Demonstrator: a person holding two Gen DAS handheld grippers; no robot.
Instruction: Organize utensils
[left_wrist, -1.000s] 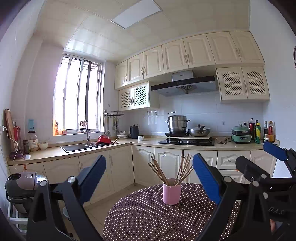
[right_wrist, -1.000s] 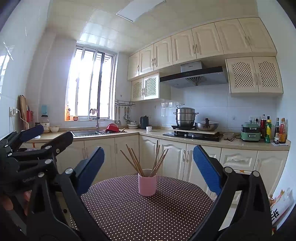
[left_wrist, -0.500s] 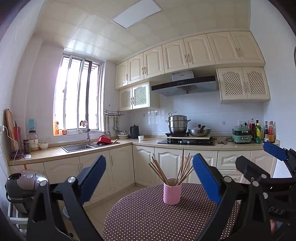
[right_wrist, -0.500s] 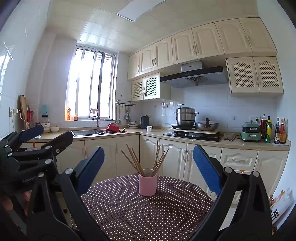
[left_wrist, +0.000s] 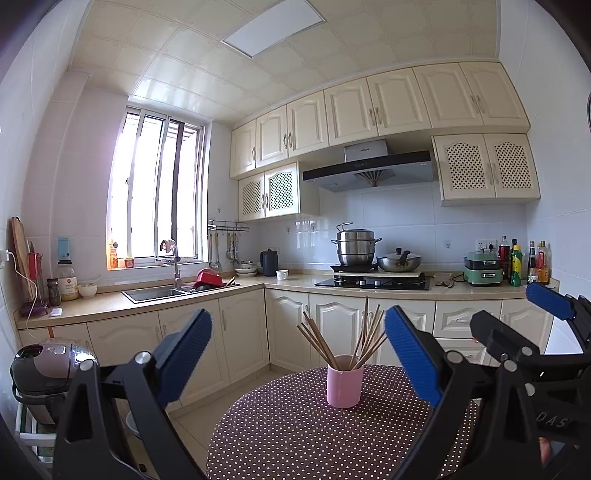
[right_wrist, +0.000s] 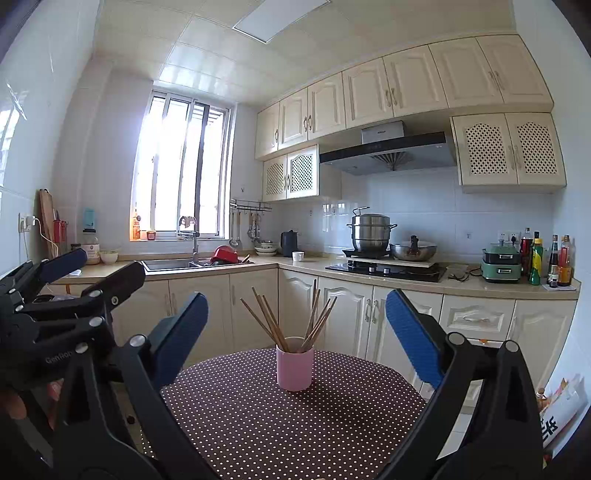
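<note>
Two grippers face a round table (right_wrist: 295, 435) in a cream-cabinet kitchen, its brown polka-dot cloth bare except for one pink cup (right_wrist: 294, 363) of wooden chopsticks (right_wrist: 275, 323) standing near the far edge. Beyond it run the counter, the sink (left_wrist: 155, 293) under the window and the steamer pot (right_wrist: 370, 230) on the stove. Both the left gripper (left_wrist: 297, 356) and the right gripper (right_wrist: 297, 338) have their blue-padded fingers spread wide, holding nothing, and hover level, well short of the cup. The cup lies straight ahead between each pair of pads, more centred for the right gripper, so neither is clearly nearer. The chopsticks stand roughly upright, fanning outward, so a grasp likely comes from above or across their shafts.
</note>
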